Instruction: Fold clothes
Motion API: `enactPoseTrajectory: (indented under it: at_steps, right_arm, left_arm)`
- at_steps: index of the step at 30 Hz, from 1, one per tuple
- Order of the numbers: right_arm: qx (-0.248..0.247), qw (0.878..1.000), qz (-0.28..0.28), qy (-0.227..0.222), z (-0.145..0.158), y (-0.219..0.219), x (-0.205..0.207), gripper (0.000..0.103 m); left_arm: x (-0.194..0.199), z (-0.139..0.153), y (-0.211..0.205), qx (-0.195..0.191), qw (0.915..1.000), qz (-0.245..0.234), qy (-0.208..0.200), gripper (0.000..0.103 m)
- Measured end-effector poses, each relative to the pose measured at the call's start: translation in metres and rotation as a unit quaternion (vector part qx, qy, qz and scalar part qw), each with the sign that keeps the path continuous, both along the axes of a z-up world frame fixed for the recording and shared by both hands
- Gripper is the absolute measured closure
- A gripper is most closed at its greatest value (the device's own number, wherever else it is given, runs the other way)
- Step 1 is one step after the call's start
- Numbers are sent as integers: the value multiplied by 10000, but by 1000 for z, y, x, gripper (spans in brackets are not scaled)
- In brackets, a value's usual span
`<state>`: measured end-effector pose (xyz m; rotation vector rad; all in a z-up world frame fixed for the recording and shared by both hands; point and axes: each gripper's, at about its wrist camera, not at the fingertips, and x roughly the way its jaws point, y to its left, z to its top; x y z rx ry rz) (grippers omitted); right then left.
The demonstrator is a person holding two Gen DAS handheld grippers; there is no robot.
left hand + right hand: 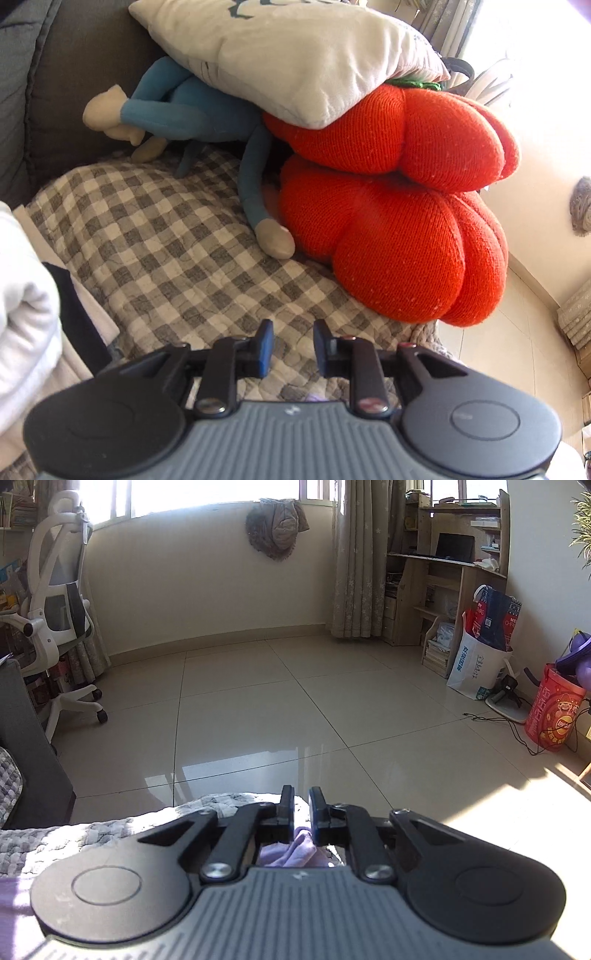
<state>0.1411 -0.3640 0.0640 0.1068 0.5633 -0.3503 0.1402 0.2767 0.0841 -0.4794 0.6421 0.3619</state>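
The left gripper (293,345) hangs above a checked cover (177,258) with its jaws a little apart. Nothing sits between its blue pads (264,347), and they touch nothing. Ahead of it lie two orange pumpkin cushions (399,206), stacked one on the other, with a blue plush doll (207,110) beside them and a pale pillow (295,55) lying across the top. A white folded cloth (26,295) shows at the left edge of that view.

The right gripper (301,808) points out over the tiled floor (295,701), past the edge of a grey knit blanket (74,838). Its jaws stand only narrowly apart. A lilac garment (295,853) lies bunched just behind and below the fingers (286,805), under the gripper's body; more lilac shows at the lower left corner. The pads do not appear to press on it, and the gap at the tips is clear. A white office chair (55,602) stands far left and a wooden shelf desk (450,576) far right.
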Motion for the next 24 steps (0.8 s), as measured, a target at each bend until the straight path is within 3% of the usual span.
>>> enactPoseTrajectory:
  at_steps: [1, 3, 7, 10, 13, 16, 20, 24]
  right_arm:
    - [-38, 9998, 168, -41, 10, 8, -8, 84]
    - [-120, 9988, 453, -137, 29, 21, -25, 67]
    - [-246, 9947, 870, -481, 68, 42, -58, 59]
    - [-199, 9897, 1288, -589, 90, 57, -82, 59]
    - [-697, 9779, 1890, -566, 98, 75, -113, 56]
    - [-979, 9673, 2299, -437, 88, 84, -150, 48]
    - [-1262, 9563, 2635, -62, 62, 87, -193, 47]
    - [-1122, 9552, 2696, 492, 32, 75, -223, 47]
  left_arm:
    - [-7, 11, -2, 25, 10000, -42, -58, 75]
    - [-31, 30, -6, 92, 9997, -166, -145, 72]
    - [-88, 50, -7, 174, 9991, -310, -229, 64]
    - [-125, 35, 7, -310, 9992, -248, 8, 63]
    - [-152, 13, 20, -947, 9948, -120, 363, 64]
    - [-172, -4, 22, -1266, 9904, -27, 552, 65]
    - [-185, -18, 14, -1430, 9862, 3, 828, 63]
    - [-193, -31, 10, -1792, 9785, 52, 1024, 63]
